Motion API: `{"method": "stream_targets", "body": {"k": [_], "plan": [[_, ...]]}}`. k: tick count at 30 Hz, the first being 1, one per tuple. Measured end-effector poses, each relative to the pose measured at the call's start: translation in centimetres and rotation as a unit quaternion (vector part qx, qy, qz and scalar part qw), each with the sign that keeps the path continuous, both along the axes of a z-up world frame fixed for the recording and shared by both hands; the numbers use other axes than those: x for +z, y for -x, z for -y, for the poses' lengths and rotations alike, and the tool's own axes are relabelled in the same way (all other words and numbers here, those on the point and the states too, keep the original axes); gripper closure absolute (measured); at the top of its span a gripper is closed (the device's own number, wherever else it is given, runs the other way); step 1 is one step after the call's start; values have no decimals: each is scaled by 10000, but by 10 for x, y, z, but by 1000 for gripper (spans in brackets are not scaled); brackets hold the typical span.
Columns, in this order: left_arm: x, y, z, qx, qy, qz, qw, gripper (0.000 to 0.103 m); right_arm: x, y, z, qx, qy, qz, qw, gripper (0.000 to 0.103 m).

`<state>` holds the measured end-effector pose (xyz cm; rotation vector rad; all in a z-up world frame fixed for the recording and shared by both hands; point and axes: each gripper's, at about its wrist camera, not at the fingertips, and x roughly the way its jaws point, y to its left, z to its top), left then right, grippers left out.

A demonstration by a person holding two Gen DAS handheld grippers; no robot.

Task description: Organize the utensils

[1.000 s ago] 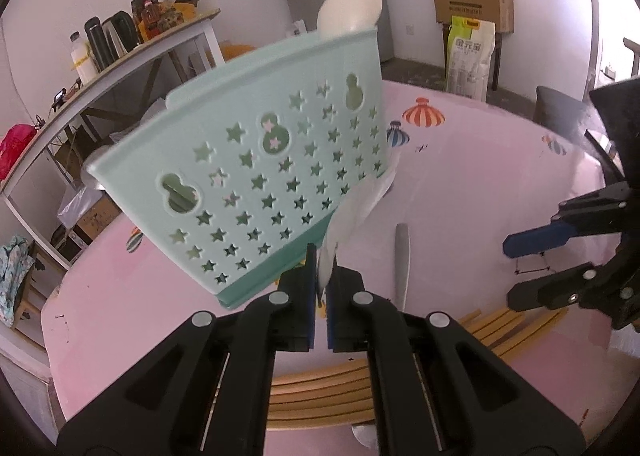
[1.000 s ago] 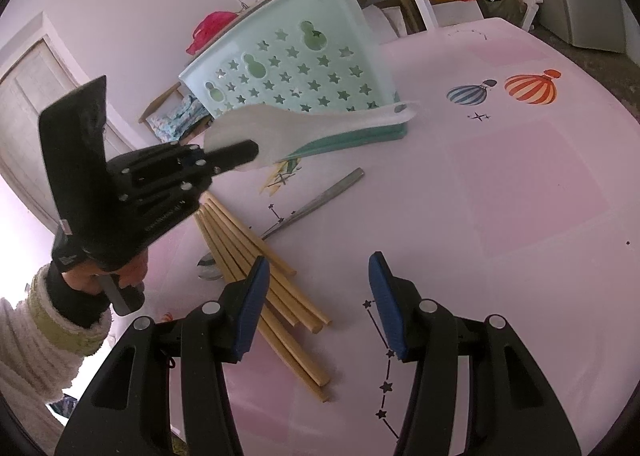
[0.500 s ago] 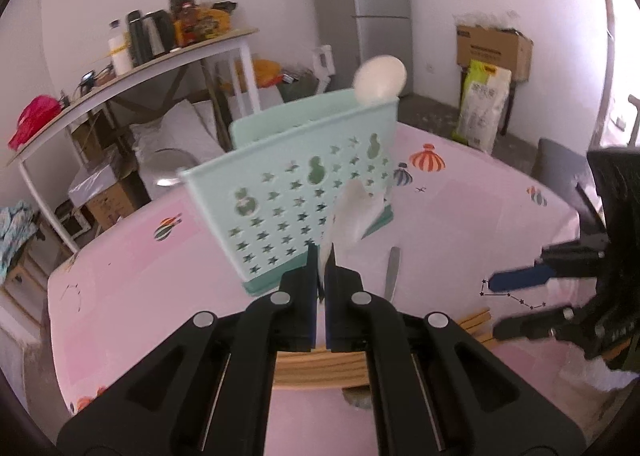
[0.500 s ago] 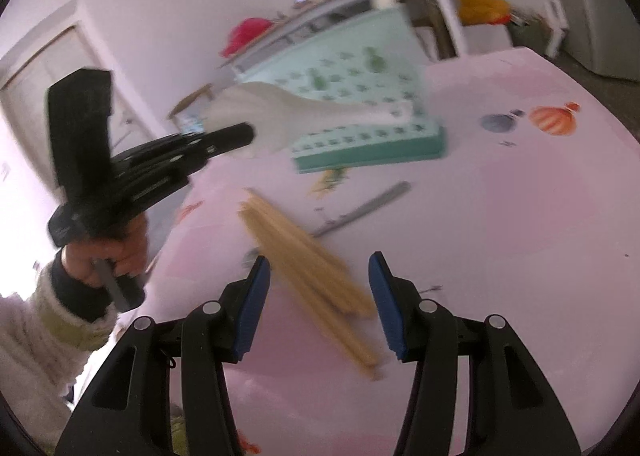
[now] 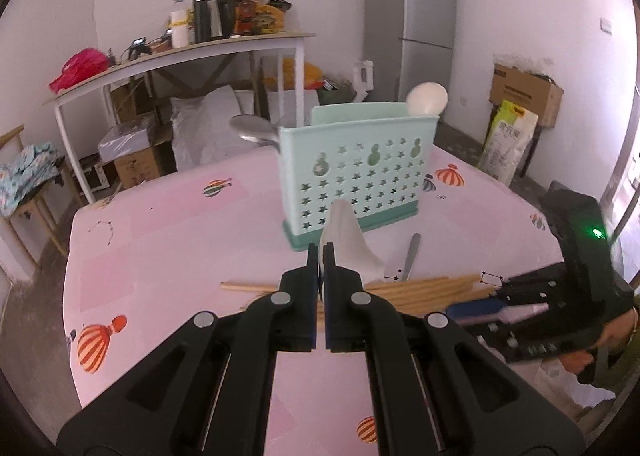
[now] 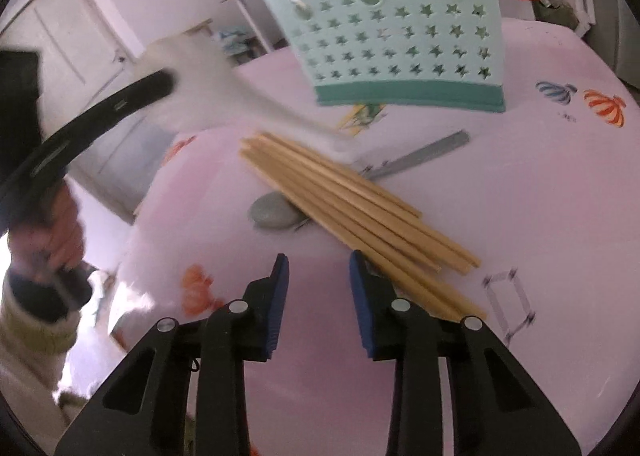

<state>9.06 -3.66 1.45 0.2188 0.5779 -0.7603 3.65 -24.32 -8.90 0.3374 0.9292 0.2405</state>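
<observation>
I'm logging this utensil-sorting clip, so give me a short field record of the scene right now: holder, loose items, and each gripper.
holder: mint utensil holder upright on pink tablecloth; white spoon and metal spoon stand in it
loose items: wooden chopsticks piled over a metal spoon
left gripper: shut on white rice paddle, lifted off the table
right gripper: fingers apart, just been closing, nothing between them, at the chopsticks' near end

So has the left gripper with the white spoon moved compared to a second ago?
Yes. The left gripper, shut on the white spoon, has pulled back from the green holder, which now looks smaller and upright.
</observation>
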Motion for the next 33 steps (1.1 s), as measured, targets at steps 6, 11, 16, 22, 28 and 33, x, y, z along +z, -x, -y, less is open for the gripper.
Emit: {"method": "stream_targets", "body": {"k": [6,11,16,22,28,33], "plan": [[1,-6,-18,232,320,-55,9992,102,6,-26,8,-315,223,-9,9993,72],[3,-16,-33,403,593,-150,9973,102,11,-22,23,-650,198,71,9977,72],[4,-22,-40,509,685,-142,9963,102,18,-4,7,-153,534,262,9981,69],[4,-26,-48,675,795,-147,9944,102,30,20,-47,801,1309,662,9859,62],[0,-27,-54,813,833,-223,9930,102,27,9,-88,880,2234,907,9665,62],[0,-31,-60,905,859,-208,9920,102,15,-2,-112,1019,3031,894,9433,75]]}}
